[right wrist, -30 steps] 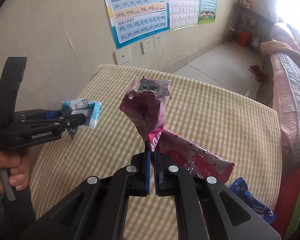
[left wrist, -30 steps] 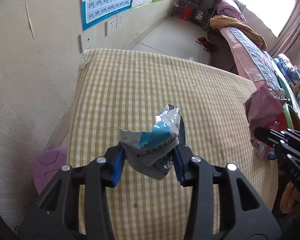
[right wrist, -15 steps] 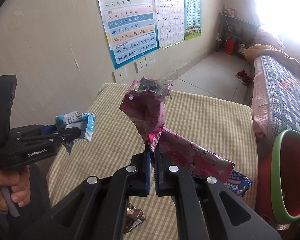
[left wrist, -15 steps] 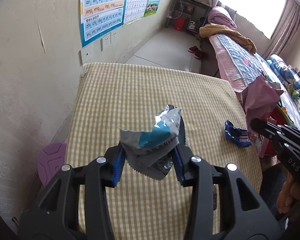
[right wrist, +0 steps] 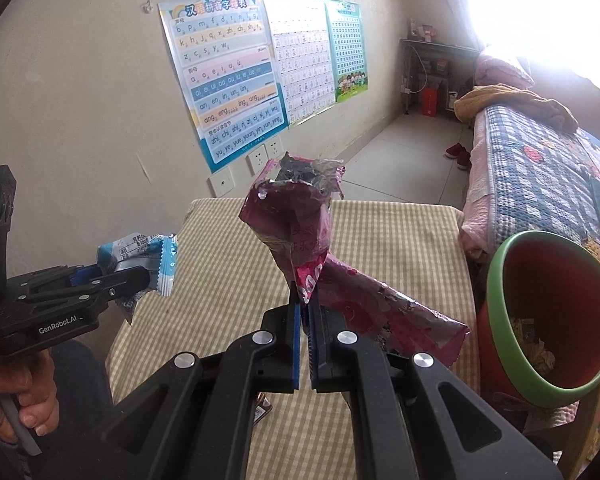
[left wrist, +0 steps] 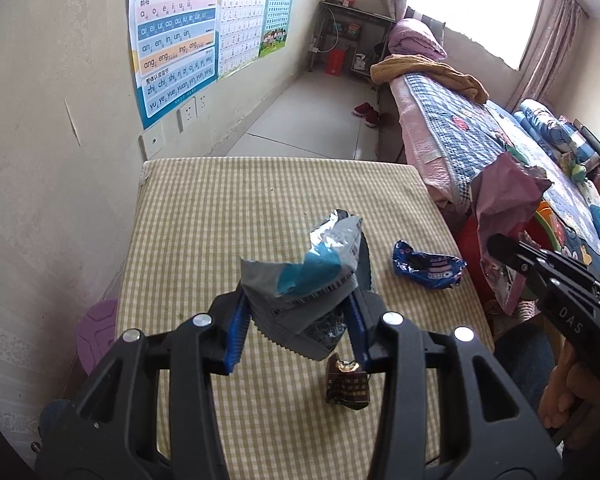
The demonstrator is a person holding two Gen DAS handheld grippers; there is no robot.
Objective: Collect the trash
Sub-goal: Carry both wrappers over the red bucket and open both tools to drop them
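The left gripper (left wrist: 298, 312) pinches a crumpled grey and blue wrapper (left wrist: 304, 280) between its blue pads, holding it clear above the tabletop (left wrist: 228, 216), which is covered in a yellow checked cloth. The right gripper (right wrist: 305, 312) has its jaws pressed nearly together on the lower part of a long magenta snack bag (right wrist: 300, 224), whose torn top stands upright above the fingers while its tail trails off to the right. Two more pieces of trash lie on the tabletop: a blue Oreo wrapper (left wrist: 426, 270) near the right edge and a small dark brown wrapper (left wrist: 346, 386) just below the left gripper. Beside the tabletop, on the right, stands a red bin with a green rim (right wrist: 500, 280), with some scraps inside. A hand (right wrist: 16, 396) grips the left gripper's handle.
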